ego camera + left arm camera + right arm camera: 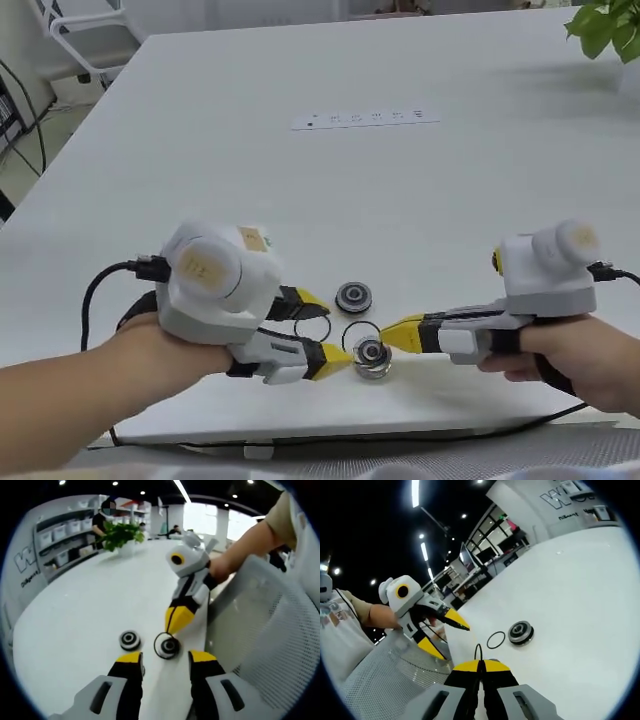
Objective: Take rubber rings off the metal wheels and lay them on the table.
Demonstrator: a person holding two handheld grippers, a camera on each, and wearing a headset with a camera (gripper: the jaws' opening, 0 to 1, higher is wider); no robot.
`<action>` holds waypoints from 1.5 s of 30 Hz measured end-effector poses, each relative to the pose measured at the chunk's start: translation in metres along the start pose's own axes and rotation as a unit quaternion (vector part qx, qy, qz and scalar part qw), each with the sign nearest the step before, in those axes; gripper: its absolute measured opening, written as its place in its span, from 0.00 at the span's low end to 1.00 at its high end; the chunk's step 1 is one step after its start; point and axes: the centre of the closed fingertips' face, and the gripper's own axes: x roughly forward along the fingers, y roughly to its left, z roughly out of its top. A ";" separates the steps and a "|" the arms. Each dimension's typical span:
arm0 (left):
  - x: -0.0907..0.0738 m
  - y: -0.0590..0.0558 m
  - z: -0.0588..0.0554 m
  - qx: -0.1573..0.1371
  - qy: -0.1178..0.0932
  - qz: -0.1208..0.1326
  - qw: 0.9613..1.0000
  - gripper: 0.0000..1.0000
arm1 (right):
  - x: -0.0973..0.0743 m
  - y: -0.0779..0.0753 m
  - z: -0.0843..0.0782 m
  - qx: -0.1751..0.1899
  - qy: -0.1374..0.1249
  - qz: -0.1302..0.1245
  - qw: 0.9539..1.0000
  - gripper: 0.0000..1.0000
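Two metal wheels stand near the table's front edge: one (353,296) farther back, one (372,358) closer, between the two grippers. My right gripper (392,335) is shut on a thin black rubber ring (349,331) that loops up from the near wheel (169,648). In the right gripper view the pinched ring (478,651) rises just past the closed tips (480,666). My left gripper (330,328) is open, its jaws straddling the space beside the near wheel, touching nothing. A loose ring (495,640) lies flat on the table near the far wheel (521,631).
The white table (330,200) stretches far ahead, with a socket strip (365,119) set into it and a plant (605,25) at the back right. A chair (90,35) stands beyond the back left corner. A mesh chair (260,630) sits close to the front edge.
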 end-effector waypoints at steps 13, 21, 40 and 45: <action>-0.026 0.018 -0.002 -0.020 -0.015 0.032 0.999 0.45 | 0.009 0.006 0.026 -0.017 0.001 0.009 1.000 0.00; -0.042 0.026 -0.010 -0.032 -0.017 0.052 0.998 0.50 | 0.022 0.009 0.037 -0.031 0.010 0.012 0.999 0.00; -0.069 0.044 -0.024 -0.054 -0.022 0.088 0.994 0.54 | 0.052 0.000 0.036 -0.032 0.032 0.001 0.999 0.00; -0.073 0.046 -0.027 -0.057 -0.023 0.093 0.994 0.55 | 0.057 -0.005 0.029 -0.031 0.046 -0.006 0.998 0.00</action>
